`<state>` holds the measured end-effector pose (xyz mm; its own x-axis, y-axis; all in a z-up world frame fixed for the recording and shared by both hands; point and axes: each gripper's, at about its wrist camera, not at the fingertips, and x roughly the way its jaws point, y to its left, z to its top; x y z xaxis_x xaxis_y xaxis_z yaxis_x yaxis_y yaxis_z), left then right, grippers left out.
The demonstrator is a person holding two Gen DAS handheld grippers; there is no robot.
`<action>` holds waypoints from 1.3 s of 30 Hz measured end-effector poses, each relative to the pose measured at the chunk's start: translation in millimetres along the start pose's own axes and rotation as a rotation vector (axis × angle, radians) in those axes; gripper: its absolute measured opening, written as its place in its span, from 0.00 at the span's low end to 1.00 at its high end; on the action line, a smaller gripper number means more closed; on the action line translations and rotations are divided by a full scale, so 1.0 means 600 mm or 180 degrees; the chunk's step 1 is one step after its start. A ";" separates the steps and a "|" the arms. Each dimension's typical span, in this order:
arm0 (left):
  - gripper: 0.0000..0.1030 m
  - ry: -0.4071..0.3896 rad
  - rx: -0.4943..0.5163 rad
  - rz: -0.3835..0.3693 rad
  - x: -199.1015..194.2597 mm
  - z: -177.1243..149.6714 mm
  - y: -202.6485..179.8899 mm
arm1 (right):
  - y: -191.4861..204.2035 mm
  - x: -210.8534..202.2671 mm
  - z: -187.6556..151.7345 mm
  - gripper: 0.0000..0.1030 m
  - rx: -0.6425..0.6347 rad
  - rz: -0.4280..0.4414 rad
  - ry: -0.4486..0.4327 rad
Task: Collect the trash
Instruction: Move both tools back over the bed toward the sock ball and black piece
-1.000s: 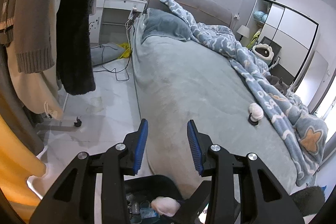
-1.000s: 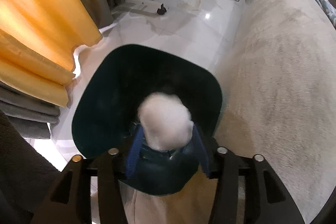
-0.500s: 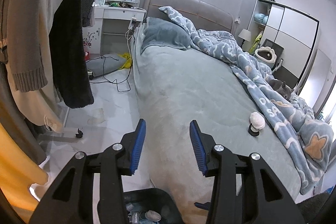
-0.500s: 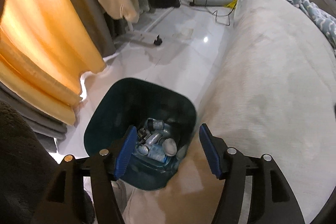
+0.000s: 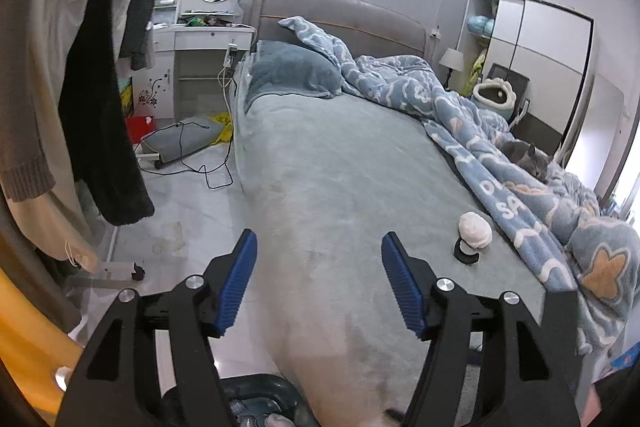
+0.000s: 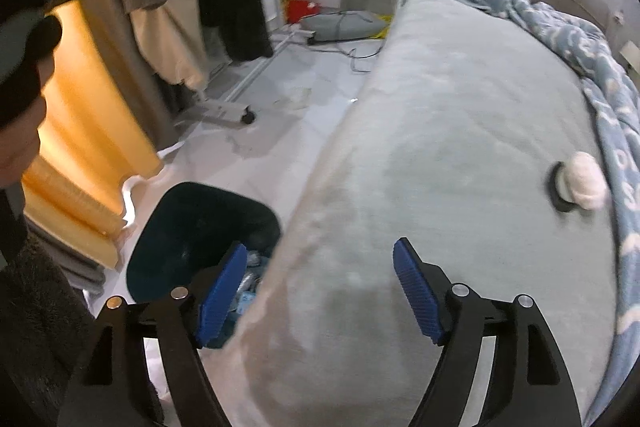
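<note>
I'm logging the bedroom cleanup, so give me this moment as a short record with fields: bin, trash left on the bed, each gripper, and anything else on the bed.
bin: dark trash bin on the floor beside the bed, bottles and wrappers inside
trash left: white crumpled wad on the grey bed cover, touching a small black round object
left gripper: open, empty, jaws just been opening
right gripper: open, empty, jaws just been opening, over the bed edge near the bin
also on bed: blue patterned blanket, grey cat lying on it
</note>
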<state>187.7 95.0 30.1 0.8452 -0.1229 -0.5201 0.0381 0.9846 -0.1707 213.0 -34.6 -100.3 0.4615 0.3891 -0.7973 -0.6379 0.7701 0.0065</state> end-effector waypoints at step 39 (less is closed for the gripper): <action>0.92 0.0239 0.0662 -0.0537 0.159 -0.048 -0.168 | -0.391 -0.076 0.024 0.90 0.1259 -0.0431 -0.0787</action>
<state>249.2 -19.3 -26.3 0.7760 -0.2886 -0.5609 0.2903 0.9528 -0.0886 350.2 -225.7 -56.7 0.6875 0.3438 -0.6397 -0.3010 0.9365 0.1798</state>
